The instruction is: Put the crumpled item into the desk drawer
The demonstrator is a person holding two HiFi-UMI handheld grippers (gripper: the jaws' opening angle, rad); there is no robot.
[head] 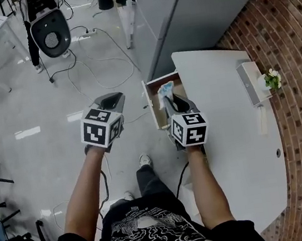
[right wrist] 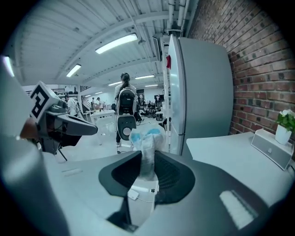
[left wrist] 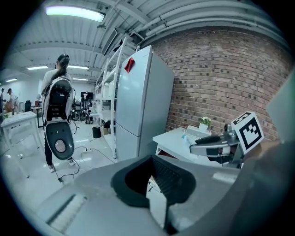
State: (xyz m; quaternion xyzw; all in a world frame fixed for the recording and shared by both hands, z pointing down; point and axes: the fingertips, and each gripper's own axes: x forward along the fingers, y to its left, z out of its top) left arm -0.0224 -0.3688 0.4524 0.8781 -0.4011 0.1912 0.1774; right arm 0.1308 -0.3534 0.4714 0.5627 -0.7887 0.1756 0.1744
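Note:
The crumpled white-and-blue item [head: 165,91] hangs over the open wooden drawer [head: 150,103] at the left side of the white desk [head: 227,105]. My right gripper [head: 171,98] is shut on it. In the right gripper view the item [right wrist: 145,143] sticks up from between the pads of the right gripper [right wrist: 147,170]. My left gripper [head: 111,100] hovers over the floor to the left of the drawer. In the left gripper view the left gripper [left wrist: 154,179] shows a slit of floor between its pads and nothing in them.
A white box [head: 249,83] and a small potted plant [head: 271,78] stand at the desk's far right by the brick wall [head: 300,66]. A tall grey cabinet [head: 196,9] stands behind the desk. Cables [head: 92,64] trail over the floor, and a person [left wrist: 57,73] stands further back.

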